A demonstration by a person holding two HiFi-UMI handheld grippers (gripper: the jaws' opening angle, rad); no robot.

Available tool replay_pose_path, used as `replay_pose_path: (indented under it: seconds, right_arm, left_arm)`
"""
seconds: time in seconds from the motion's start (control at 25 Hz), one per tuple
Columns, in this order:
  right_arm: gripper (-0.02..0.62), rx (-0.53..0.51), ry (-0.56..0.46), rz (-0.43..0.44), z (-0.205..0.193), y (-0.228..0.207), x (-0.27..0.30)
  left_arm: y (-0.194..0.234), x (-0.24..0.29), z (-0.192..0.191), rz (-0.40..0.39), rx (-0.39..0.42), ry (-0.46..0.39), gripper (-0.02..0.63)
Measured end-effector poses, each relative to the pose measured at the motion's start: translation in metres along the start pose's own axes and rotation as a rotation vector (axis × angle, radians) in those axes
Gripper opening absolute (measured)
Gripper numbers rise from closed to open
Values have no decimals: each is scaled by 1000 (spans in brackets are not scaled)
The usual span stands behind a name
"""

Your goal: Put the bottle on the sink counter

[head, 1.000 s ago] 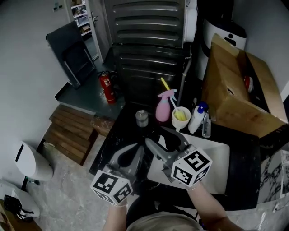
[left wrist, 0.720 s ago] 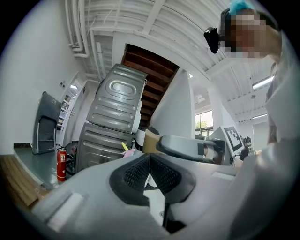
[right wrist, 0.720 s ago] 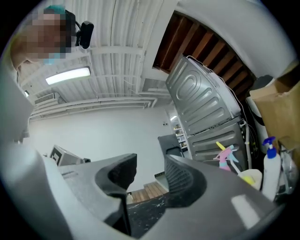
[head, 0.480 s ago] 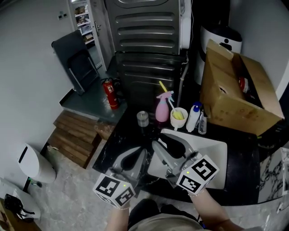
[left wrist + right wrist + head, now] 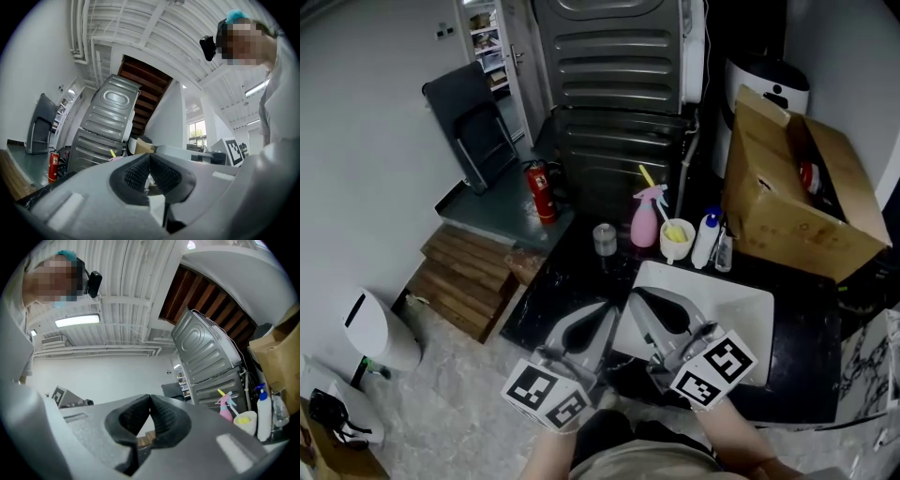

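sink [image 5: 742,317] set in black worktop [image 5: 546,286] | behind sink: pink spray bottle [image 5: 644,221], cup [image 5: 676,241], blue-capped white bottle [image 5: 706,240] | behind-left: metal can [image 5: 604,239] | behind-right: cardboard box [image 5: 792,202] | over sink's near-left part: right gripper [image 5: 636,294], jaws just closed, empty | left of sink: left gripper [image 5: 604,307]

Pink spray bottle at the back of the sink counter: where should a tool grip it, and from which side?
Probably the rounded body of the pink spray bottle, below the trigger head, coming in level from the front left. It stands upright, the white cup crowds its right side, and the metal can stands apart on the left.
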State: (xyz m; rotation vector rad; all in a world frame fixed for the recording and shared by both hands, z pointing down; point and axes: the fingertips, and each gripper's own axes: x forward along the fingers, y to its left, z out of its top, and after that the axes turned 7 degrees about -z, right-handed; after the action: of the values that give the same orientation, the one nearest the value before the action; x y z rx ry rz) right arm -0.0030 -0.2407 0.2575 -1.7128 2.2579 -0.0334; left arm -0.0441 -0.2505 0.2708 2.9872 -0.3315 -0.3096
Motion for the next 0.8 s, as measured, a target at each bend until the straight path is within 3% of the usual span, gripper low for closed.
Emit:
replay_pose_path:
  seconds: [0.32, 0.8]
  right_arm:
    - [3, -82, 4, 125, -6, 31, -23]
    - [3, -115, 9, 98, -10, 28, -46]
  left_arm:
    - [-18, -6, -2, -35, -40, -24, 3]
    - [-27, -12, -12, -18, -51, -15, 3]
